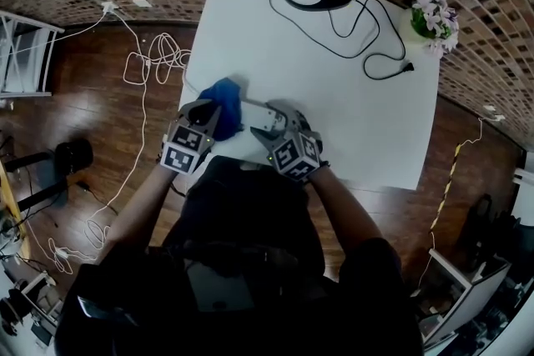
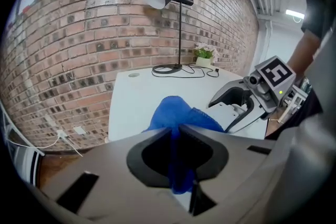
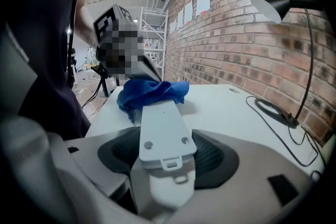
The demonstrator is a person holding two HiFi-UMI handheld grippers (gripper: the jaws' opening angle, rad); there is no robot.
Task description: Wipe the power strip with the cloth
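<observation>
Left gripper (image 2: pixel 176 134) fingers nearly closed, pinching blue cloth (image 2: pixel 173 113). Right gripper (image 3: pixel 165 145) fingers wide, clamping power strip (image 3: pixel 160 123); cloth drapes the power strip's far end, on white surface (image 3: pixel 226 107).

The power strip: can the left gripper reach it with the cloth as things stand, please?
Probably yes: the left gripper holds the cloth at the far end of the strip, nothing between; the right gripper holds it.
</observation>
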